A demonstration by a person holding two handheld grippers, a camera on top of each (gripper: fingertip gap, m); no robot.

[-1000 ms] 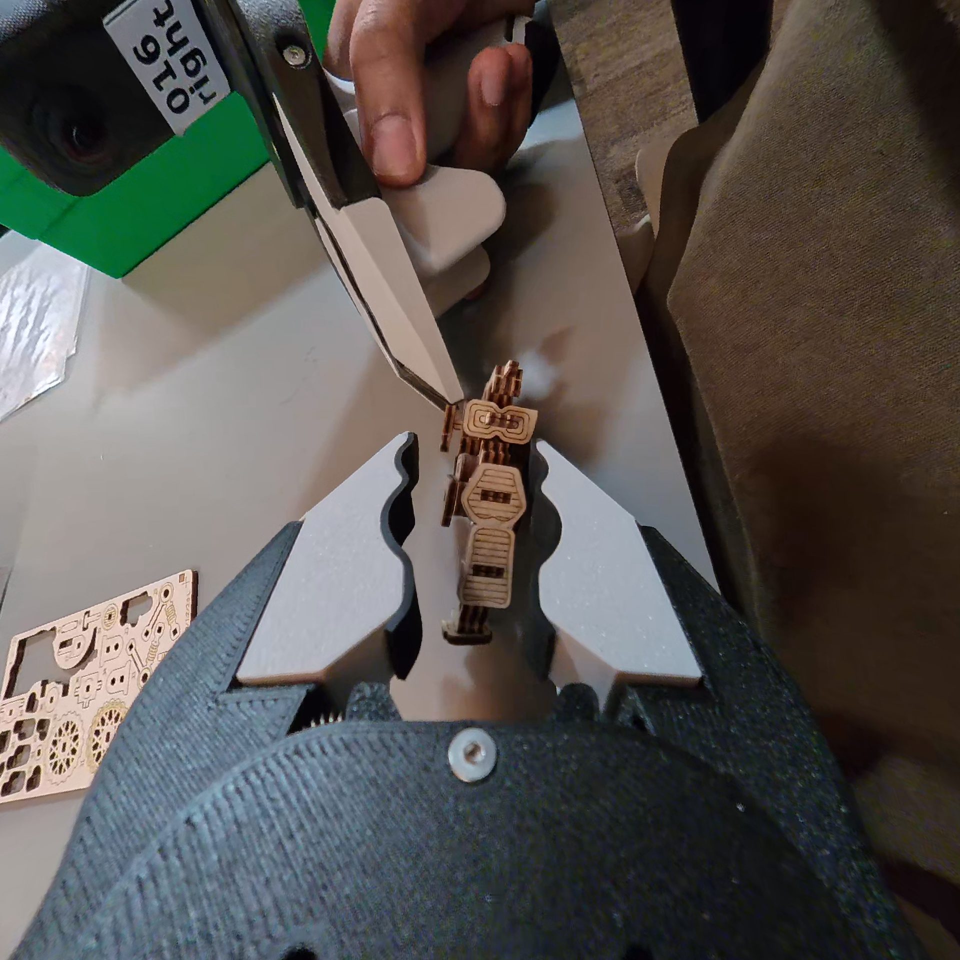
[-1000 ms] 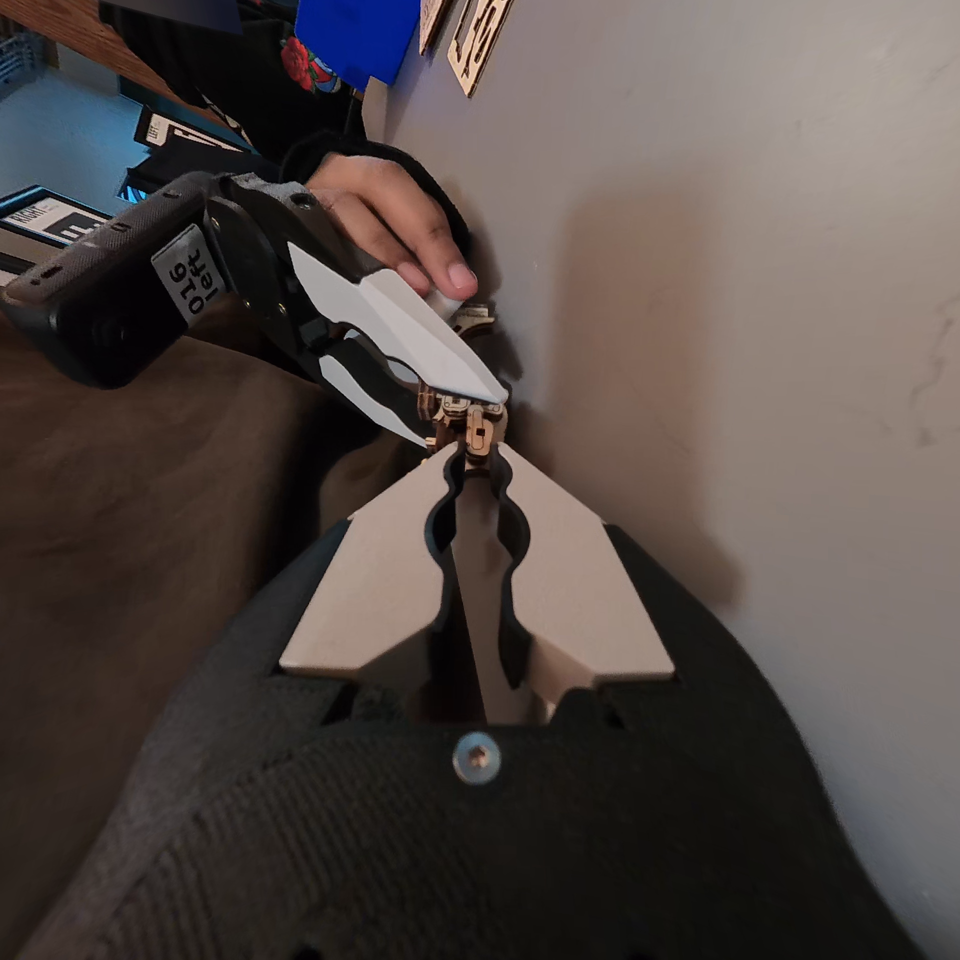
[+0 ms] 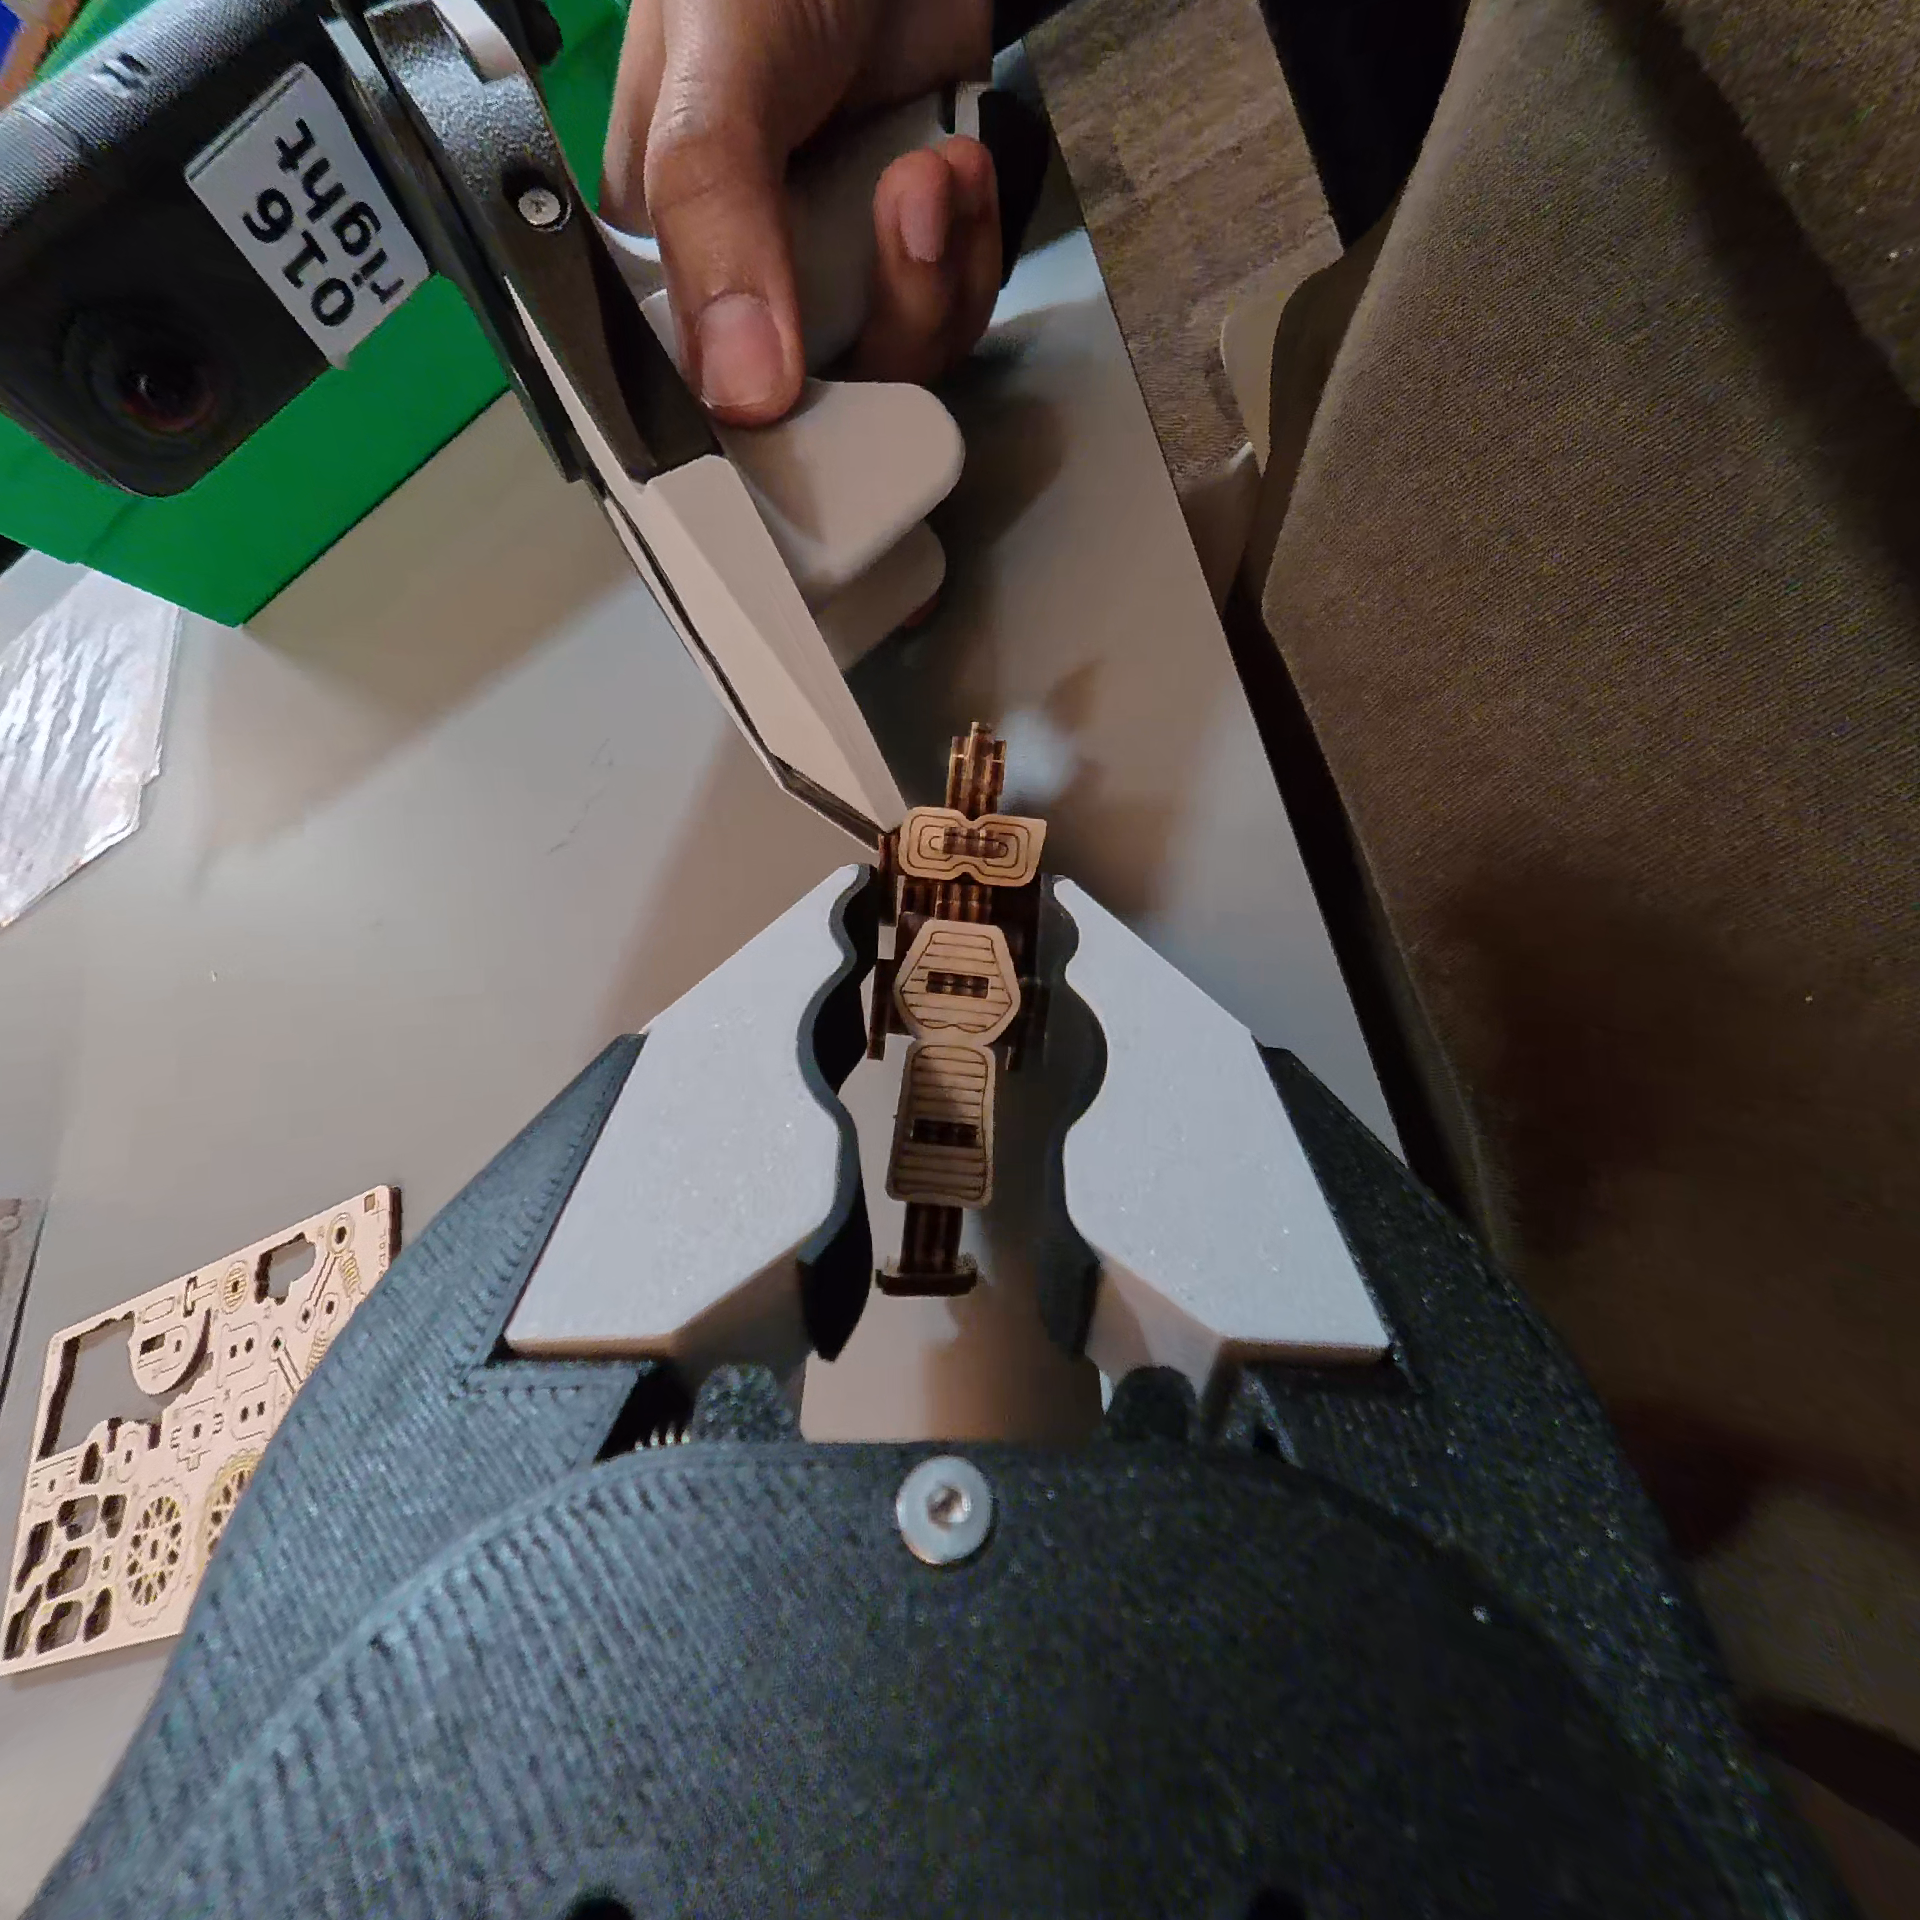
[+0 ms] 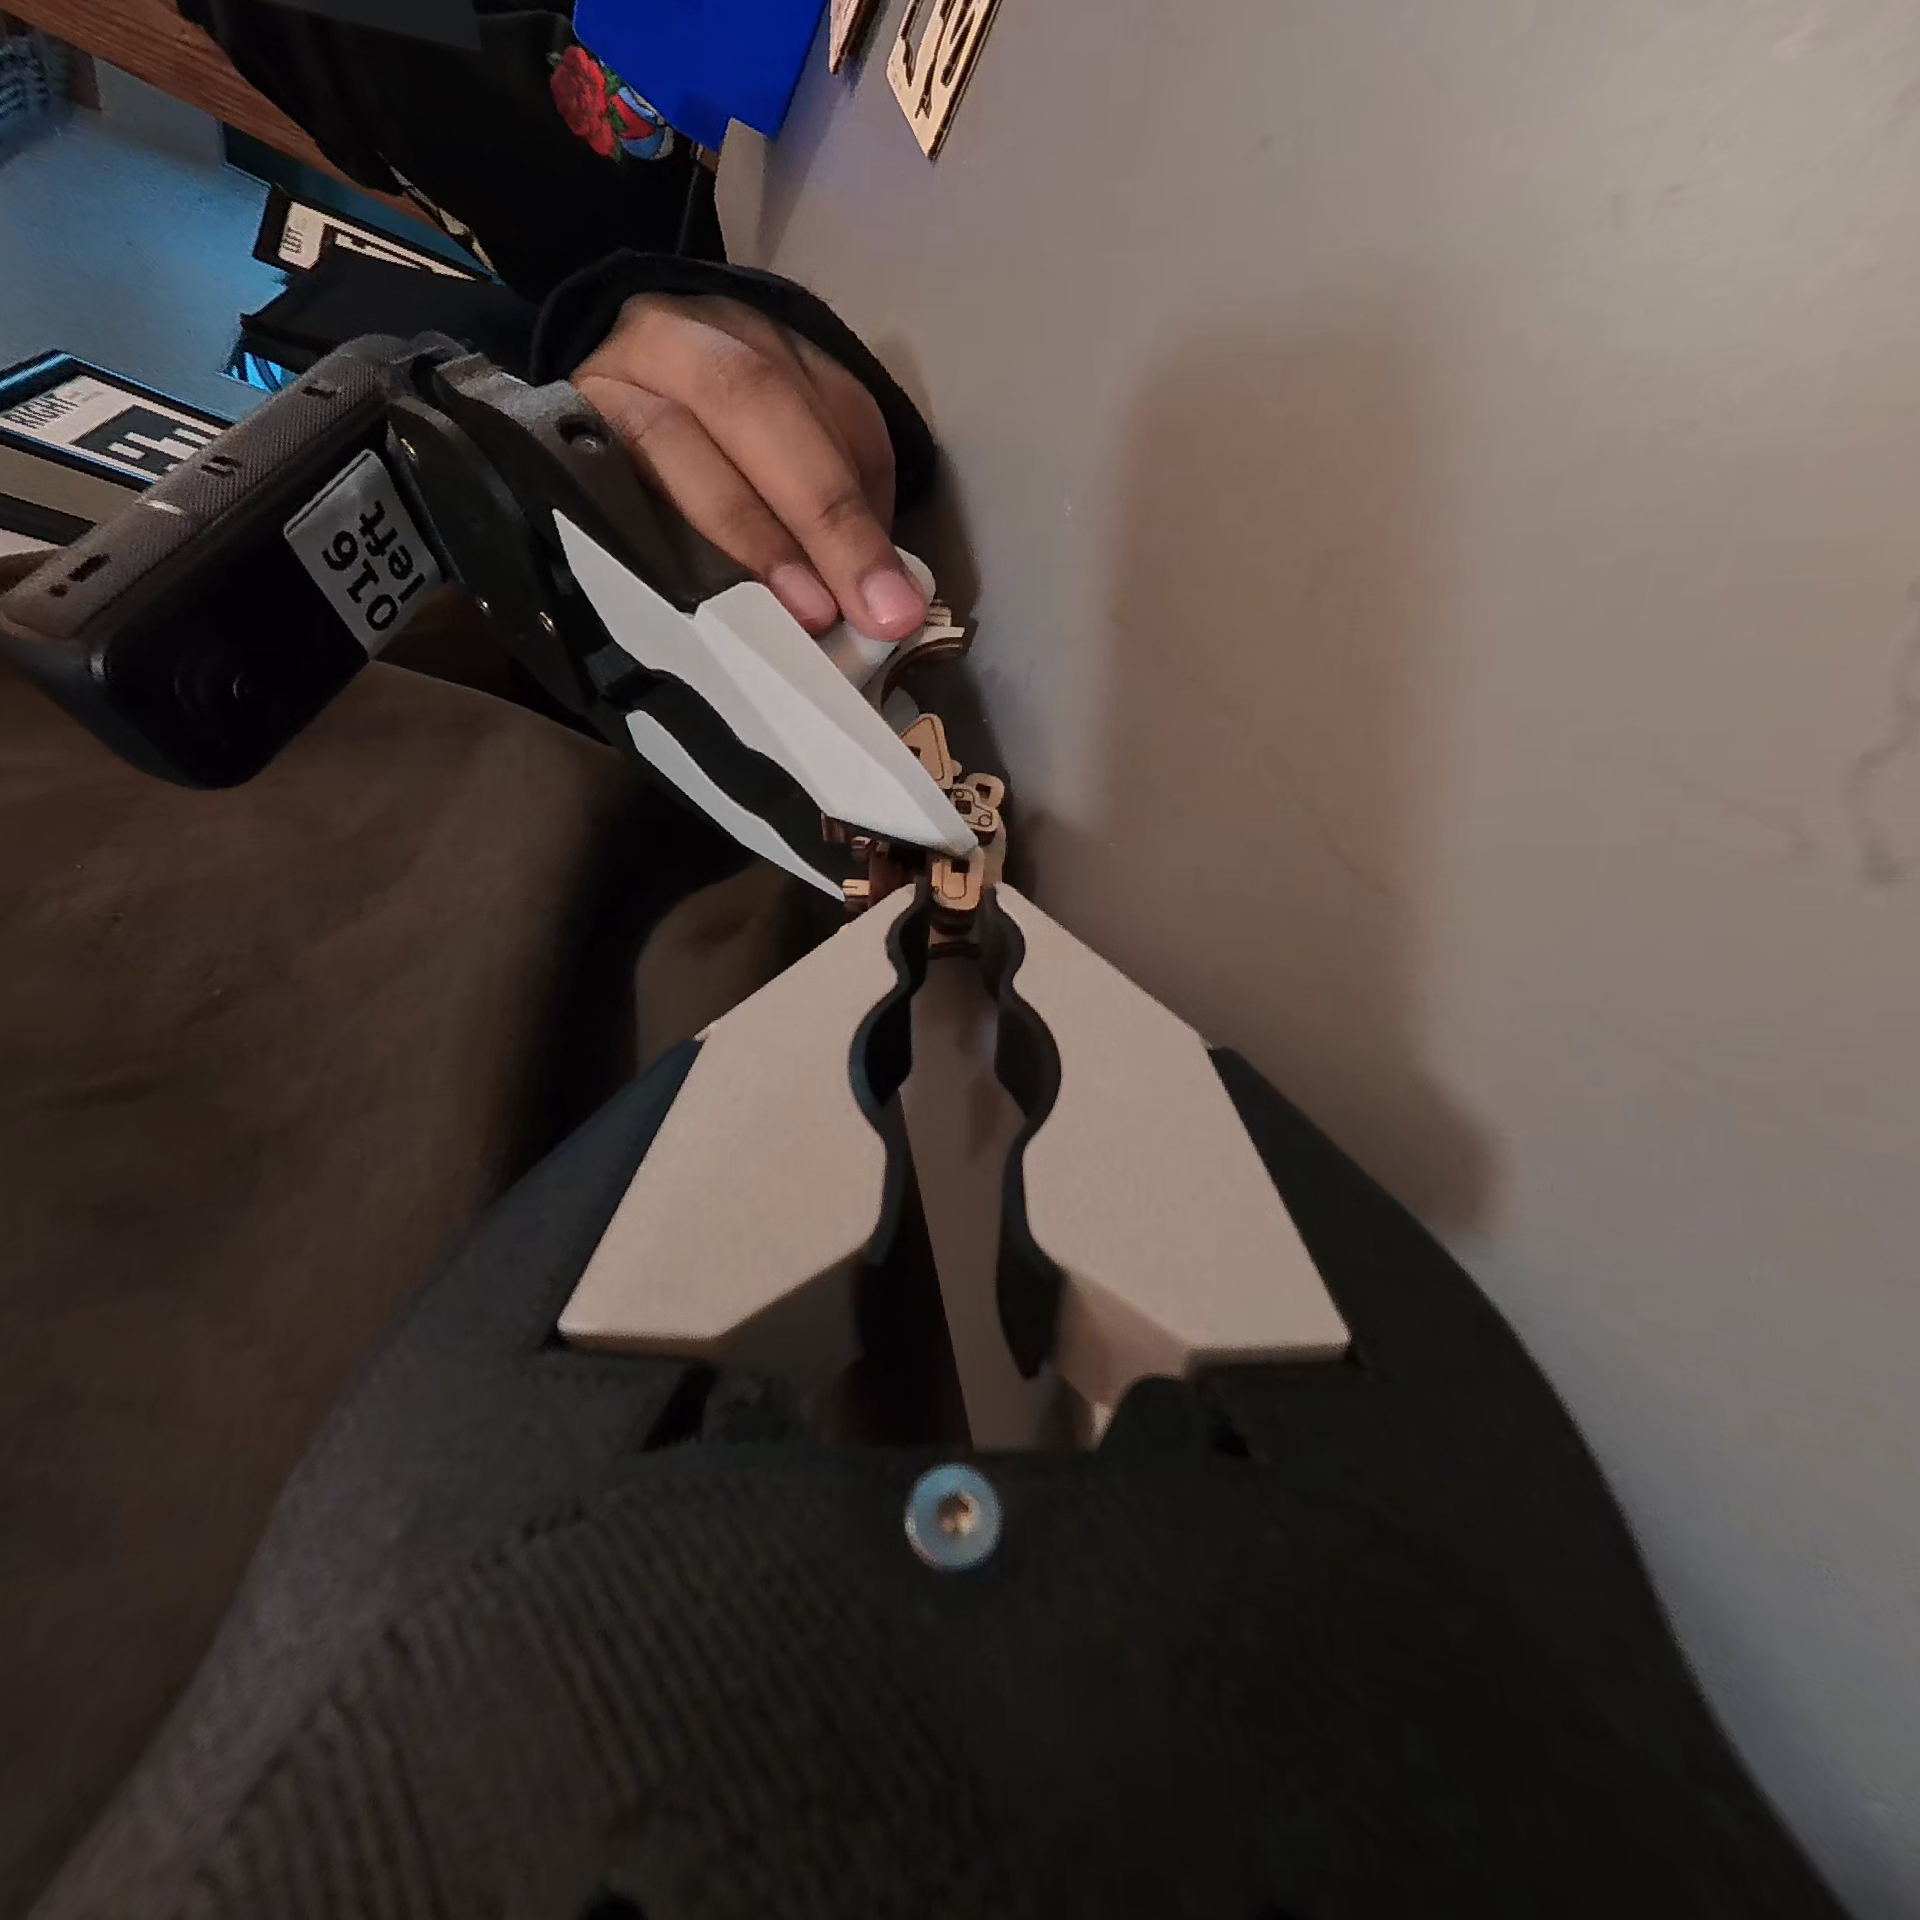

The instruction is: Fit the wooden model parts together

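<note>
A small wooden model [image 3: 951, 987] of layered laser-cut parts stands between the fingers of my left gripper [image 3: 956, 894], which is shut on its sides above the grey table [image 3: 416, 883]. My right gripper [image 3: 878, 823] comes in from the upper left and its tips meet the model's far end at a goggle-shaped plate [image 3: 971, 847]. In the right wrist view my right gripper [image 4: 954, 899] is nearly closed and pinches that end of the model [image 4: 951, 883]. My left gripper [image 4: 904, 862] crosses in from the left and hides most of the model.
A wooden parts sheet [image 3: 156, 1455] lies at the lower left, a green box [image 3: 260, 499] and clear plastic wrap [image 3: 73, 748] farther back. The table edge [image 3: 1226, 727] runs along the right, beside brown cloth [image 3: 1610, 935]. A blue box [image 4: 707, 62] and another sheet [image 4: 935, 73] lie far off. My left and right fingertips are right by each other.
My left gripper's fingers have closed in from a wide gap onto the model's sides. The right gripper stays at the model's far end.
</note>
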